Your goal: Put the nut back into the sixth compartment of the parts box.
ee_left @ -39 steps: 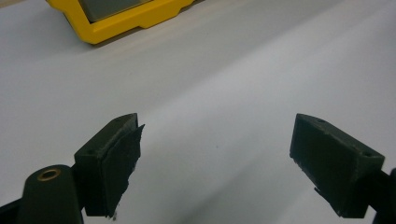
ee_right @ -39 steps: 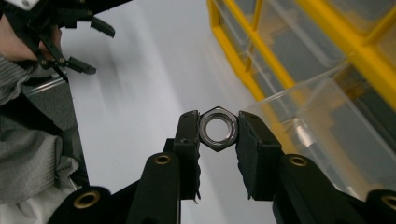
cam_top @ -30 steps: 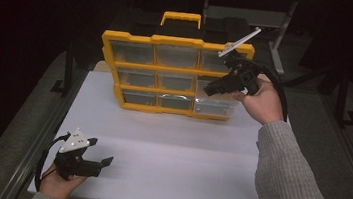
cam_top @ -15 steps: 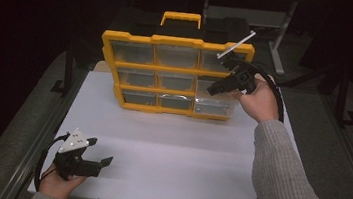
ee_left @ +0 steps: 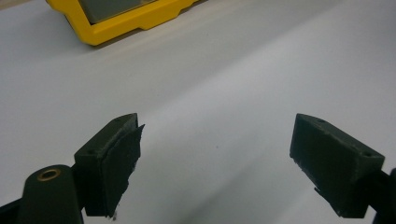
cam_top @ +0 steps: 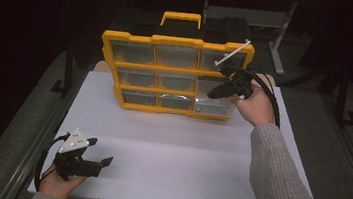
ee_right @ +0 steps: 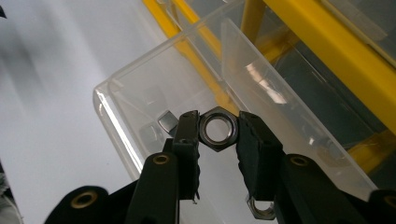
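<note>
- A yellow plastic organiser case with clear compartment drawers and a black-and-yellow carry handle [cam_top: 168,68] stands upright at the far side of the white surface [cam_top: 184,145]
- The right claw [ee_right: 218,130] is clamped on a silver hexagonal steel nut [ee_right: 218,129]; the two black pads press on opposite flats and the threaded hole faces the camera
- That nut is held over a clear plastic drawer [ee_right: 154,93] pulled out from the case's lower right corner, above the drawer's open top
- Inside the drawer, further metal nuts [ee_right: 167,120] lie on its floor, one beside the left pad and another low down by the right pad
- In the high view the right claw [cam_top: 215,91] sits at the case's right column, with the right hand [cam_top: 256,106] behind it and a grey knitted sleeve [cam_top: 280,187] trailing back to the near edge
- The left claw [cam_top: 101,164] rests low at the near left corner of the surface, well apart from the case, held by the left hand [cam_top: 56,184]
- The left claw's jaws stand wide apart with nothing between them, only bare white surface, and the case's yellow bottom corner [ee_left: 116,28] shows farther off
</note>
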Available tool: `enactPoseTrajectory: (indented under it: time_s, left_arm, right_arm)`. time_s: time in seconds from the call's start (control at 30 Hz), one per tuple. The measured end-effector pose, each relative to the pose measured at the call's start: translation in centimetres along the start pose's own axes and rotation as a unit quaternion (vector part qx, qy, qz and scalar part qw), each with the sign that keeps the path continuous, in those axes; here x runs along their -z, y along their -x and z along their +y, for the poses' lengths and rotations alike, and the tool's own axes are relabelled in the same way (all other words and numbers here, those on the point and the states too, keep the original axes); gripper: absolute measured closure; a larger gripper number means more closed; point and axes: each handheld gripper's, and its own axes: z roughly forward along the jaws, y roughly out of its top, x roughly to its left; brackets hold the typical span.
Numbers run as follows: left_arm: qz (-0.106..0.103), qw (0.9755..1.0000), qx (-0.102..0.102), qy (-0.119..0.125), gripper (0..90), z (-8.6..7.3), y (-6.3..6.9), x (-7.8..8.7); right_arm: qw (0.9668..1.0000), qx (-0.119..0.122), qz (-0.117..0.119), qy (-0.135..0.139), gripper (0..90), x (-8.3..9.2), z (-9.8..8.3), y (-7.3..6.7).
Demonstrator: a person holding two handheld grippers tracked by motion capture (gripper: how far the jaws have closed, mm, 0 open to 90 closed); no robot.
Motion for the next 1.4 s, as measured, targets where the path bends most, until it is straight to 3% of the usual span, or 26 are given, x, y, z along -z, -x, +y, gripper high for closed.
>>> enactPoseTrajectory:
  time_s: [0.53,0.63,0.77,1.13,1.4]
  left_arm:
    - [0.000,1.0000,0.001,0.003,15.6,0.0,0.1,0.0]
    - [0.000,1.0000,-0.007,0.003,15.6,0.0,0.0,0.0]
    - [0.001,1.0000,-0.002,0.007,15.6,0.0,0.1,-0.1]
    - [0.002,1.0000,-0.008,-0.001,15.6,0.1,0.2,-0.1]
    - [0.001,1.0000,-0.007,-0.004,15.6,0.1,0.2,-0.1]
  right_arm:
    - [0.9991,-0.016,0.009,0.038,66.1,2.5,-0.5,-0.4]
    - [0.9986,-0.013,0.012,0.049,65.4,3.8,-0.8,-0.7]
    - [0.9981,-0.008,0.009,0.060,64.8,4.9,-1.2,-1.2]
    - [0.9965,-0.003,0.016,0.082,60.6,6.9,-3.7,-2.4]
    - [0.9962,-0.006,0.021,0.084,58.2,7.1,-5.8,-3.1]
